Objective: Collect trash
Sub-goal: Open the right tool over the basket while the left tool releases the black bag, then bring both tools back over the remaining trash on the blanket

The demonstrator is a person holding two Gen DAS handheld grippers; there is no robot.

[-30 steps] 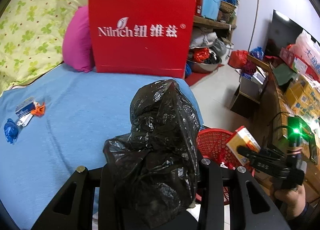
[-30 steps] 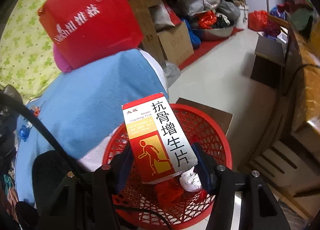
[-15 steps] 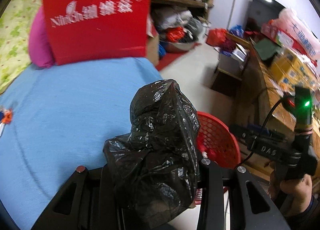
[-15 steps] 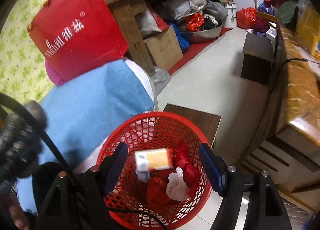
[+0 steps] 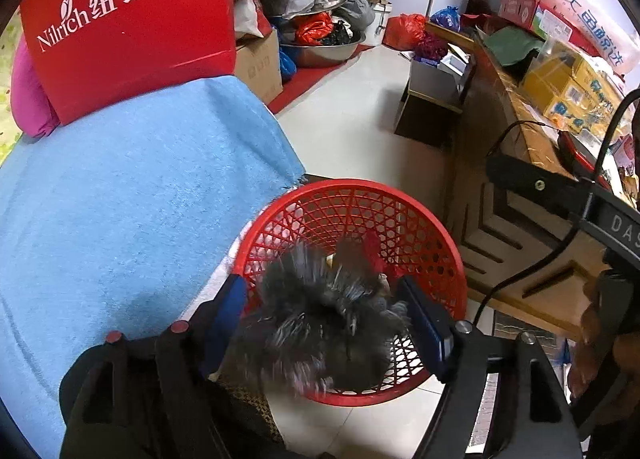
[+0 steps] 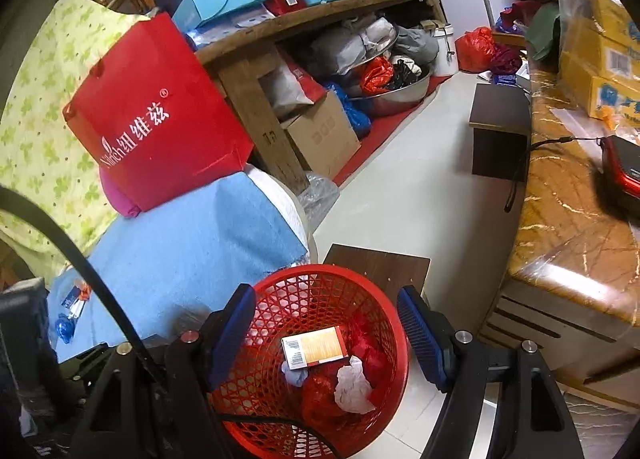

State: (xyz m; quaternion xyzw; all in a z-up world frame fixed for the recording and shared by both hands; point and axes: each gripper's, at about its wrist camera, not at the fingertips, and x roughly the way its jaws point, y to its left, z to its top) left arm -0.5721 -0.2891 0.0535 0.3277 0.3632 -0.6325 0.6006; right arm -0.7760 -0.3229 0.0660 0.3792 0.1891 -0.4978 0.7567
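Note:
A red mesh basket [image 5: 444, 243] stands on the floor beside the blue-covered bed; it also shows in the right wrist view [image 6: 280, 287]. My left gripper [image 5: 326, 323] is open above the basket, and a crumpled black plastic bag [image 5: 320, 323], blurred, falls between the fingers into it. My right gripper [image 6: 326, 329] is open and empty above the basket. Inside lie a medicine box [image 6: 314, 347], white crumpled paper [image 6: 352, 385] and red wrappers [image 6: 320, 391]. Small blue and orange wrappers [image 6: 70, 309] lie on the bed.
A red gift bag [image 6: 160, 115] and pink pillow [image 5: 28, 95] stand on the blue bed cover [image 5: 120, 199]. A marble-topped cabinet [image 6: 568, 219] is right of the basket. A dark stool [image 6: 500, 131] and cluttered wooden shelf [image 6: 320, 19] lie beyond.
My left gripper swung right over the basket and opened, letting the black bag drop. My right gripper let go of the medicine box, which now lies in the basket, and pulled back a little.

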